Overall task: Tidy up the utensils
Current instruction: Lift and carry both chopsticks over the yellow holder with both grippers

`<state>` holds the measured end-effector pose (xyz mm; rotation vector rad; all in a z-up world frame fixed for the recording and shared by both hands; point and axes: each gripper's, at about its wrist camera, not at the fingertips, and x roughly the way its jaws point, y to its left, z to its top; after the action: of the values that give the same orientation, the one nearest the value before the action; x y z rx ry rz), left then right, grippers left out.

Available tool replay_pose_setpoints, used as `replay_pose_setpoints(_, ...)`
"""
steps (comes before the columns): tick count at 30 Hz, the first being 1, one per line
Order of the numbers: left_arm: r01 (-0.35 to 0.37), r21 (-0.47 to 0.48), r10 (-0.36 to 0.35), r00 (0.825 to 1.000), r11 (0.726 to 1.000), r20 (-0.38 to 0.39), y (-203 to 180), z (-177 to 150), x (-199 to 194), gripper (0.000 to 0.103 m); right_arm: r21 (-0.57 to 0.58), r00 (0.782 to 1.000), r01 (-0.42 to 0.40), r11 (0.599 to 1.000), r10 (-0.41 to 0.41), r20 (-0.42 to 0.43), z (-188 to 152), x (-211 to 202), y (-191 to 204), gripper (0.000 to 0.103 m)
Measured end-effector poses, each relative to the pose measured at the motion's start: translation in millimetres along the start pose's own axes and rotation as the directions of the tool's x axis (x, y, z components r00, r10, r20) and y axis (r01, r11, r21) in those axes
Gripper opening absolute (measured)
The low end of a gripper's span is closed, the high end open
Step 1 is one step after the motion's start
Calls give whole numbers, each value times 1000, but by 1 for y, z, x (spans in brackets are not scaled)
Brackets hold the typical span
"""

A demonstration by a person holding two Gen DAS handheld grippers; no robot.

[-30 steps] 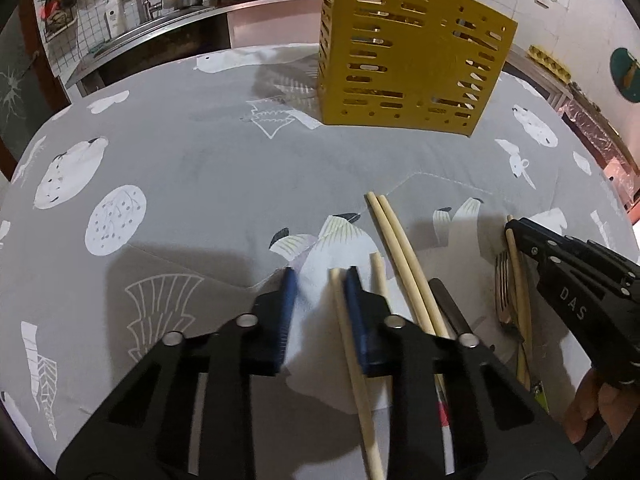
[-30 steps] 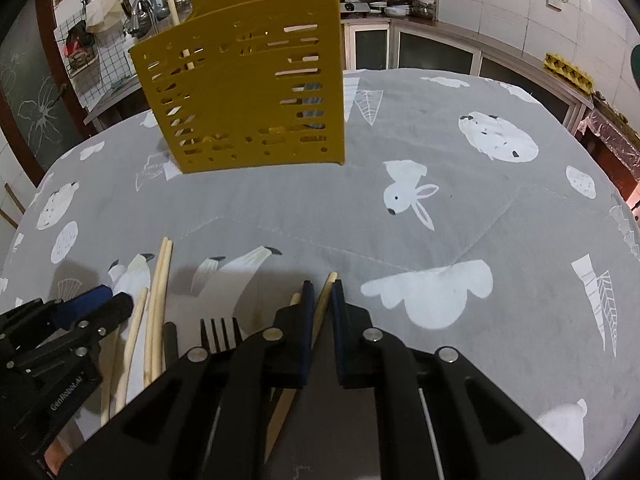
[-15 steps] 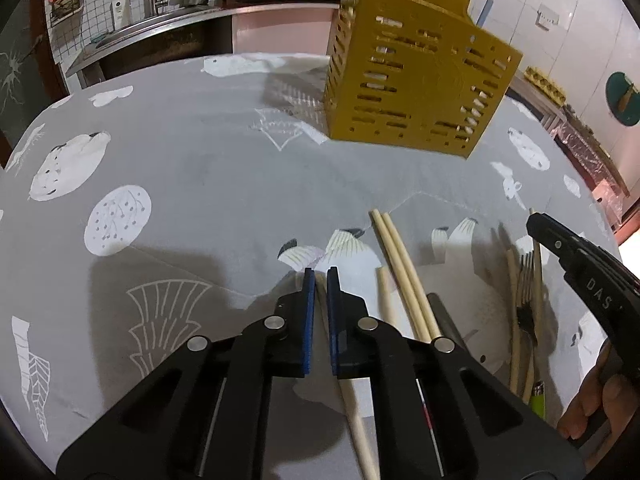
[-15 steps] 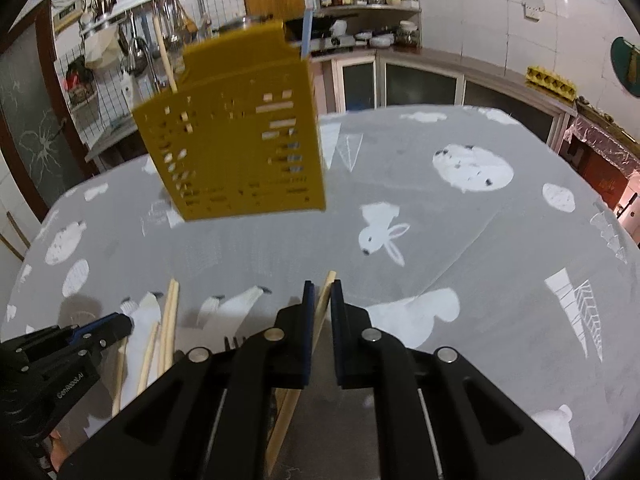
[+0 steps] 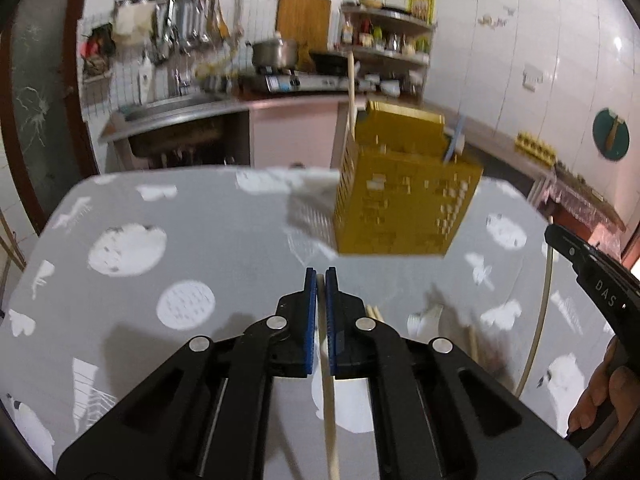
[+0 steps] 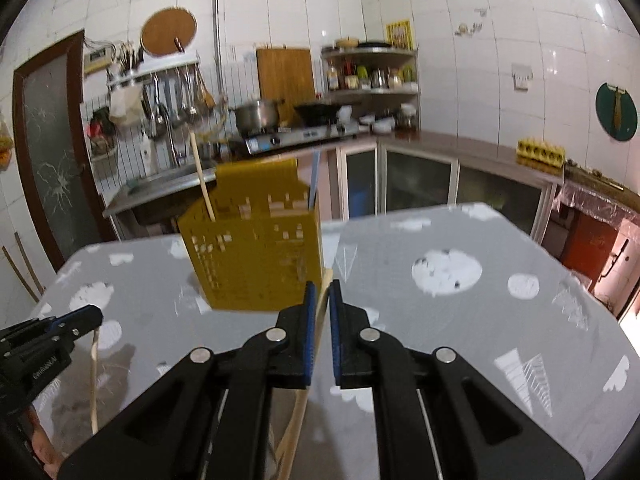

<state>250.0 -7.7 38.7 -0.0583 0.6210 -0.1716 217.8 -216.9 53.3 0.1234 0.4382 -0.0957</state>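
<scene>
A yellow slotted utensil holder (image 5: 404,196) stands on the grey patterned table; it also shows in the right wrist view (image 6: 256,248), with a chopstick (image 6: 202,178) and a blue handle sticking out. My left gripper (image 5: 321,280) is shut on a pale wooden chopstick (image 5: 330,412), lifted above the table in front of the holder. My right gripper (image 6: 323,292) is shut on another wooden chopstick (image 6: 298,408), also lifted, just right of the holder. Each gripper shows at the edge of the other's view, with its chopstick hanging down.
Loose chopsticks (image 5: 474,344) lie on the tablecloth (image 5: 200,240) below, right of the left gripper. A kitchen counter with a stove, pot and hanging tools runs behind the table (image 6: 500,264).
The left gripper closed on a chopstick. Both grippers lifted their chopsticks off the table and rose, so the holder now sits lower in view.
</scene>
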Motion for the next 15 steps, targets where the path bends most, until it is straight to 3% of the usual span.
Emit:
replay_pose_setpoints(10,5,-2,-5,986,1000,165,-2,25,-38,3,-26,992,-2,1000,5,128,27,-26,-1,6)
replay_pose_setpoints(15,8,-3,-7,982,1000,191,0,29,-37,3,-54,985,1,999,9,170,33,-28,2,6)
